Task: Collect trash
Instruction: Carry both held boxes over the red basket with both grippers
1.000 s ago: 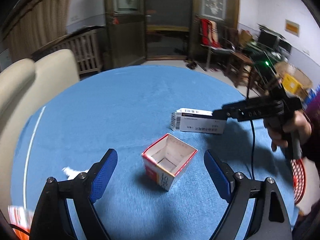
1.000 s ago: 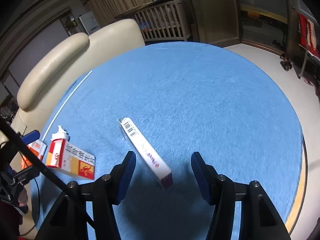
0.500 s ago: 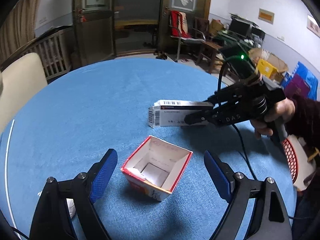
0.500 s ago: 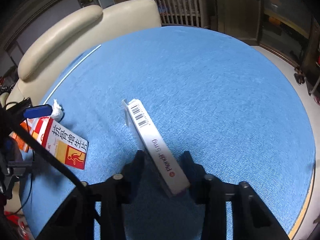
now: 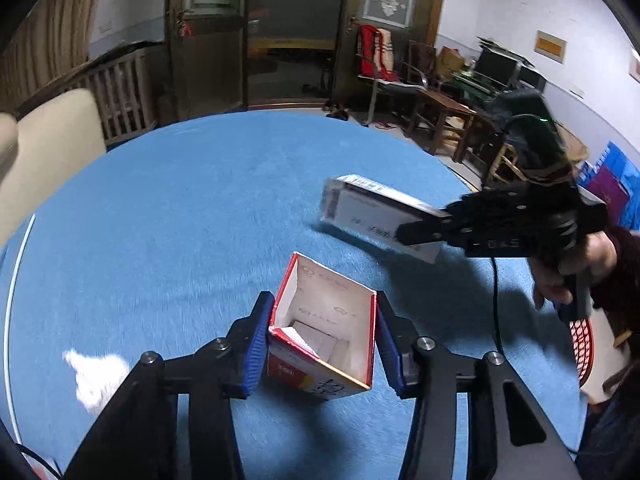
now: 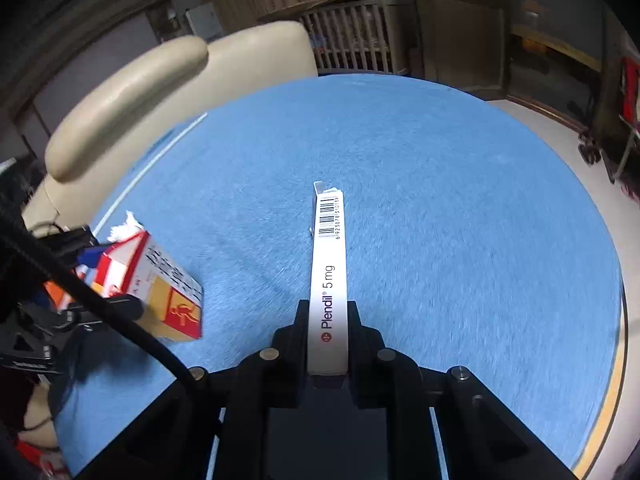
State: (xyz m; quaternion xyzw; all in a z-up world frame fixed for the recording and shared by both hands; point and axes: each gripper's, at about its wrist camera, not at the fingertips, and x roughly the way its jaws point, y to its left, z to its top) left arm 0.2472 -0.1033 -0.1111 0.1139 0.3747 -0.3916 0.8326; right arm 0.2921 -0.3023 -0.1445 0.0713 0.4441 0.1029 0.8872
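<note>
My left gripper (image 5: 322, 340) is shut on an open red and white carton (image 5: 324, 340), its blue pads pressed on both sides, on the blue round table (image 5: 180, 208). My right gripper (image 6: 327, 336) is shut on a long white Plendil box (image 6: 328, 264) and holds it tilted above the table; that box also shows in the left wrist view (image 5: 376, 212). The red carton shows at the left of the right wrist view (image 6: 160, 284), held by the left gripper.
A crumpled white tissue (image 5: 96, 376) lies on the table left of my left gripper. A cream sofa (image 6: 160, 84) runs along the far table edge. A red mesh basket (image 5: 582, 344) sits below the table's right edge. Chairs and furniture stand beyond.
My left gripper moved forward and closed on the red carton. My right gripper closed fully on the white box and lifted it off the table.
</note>
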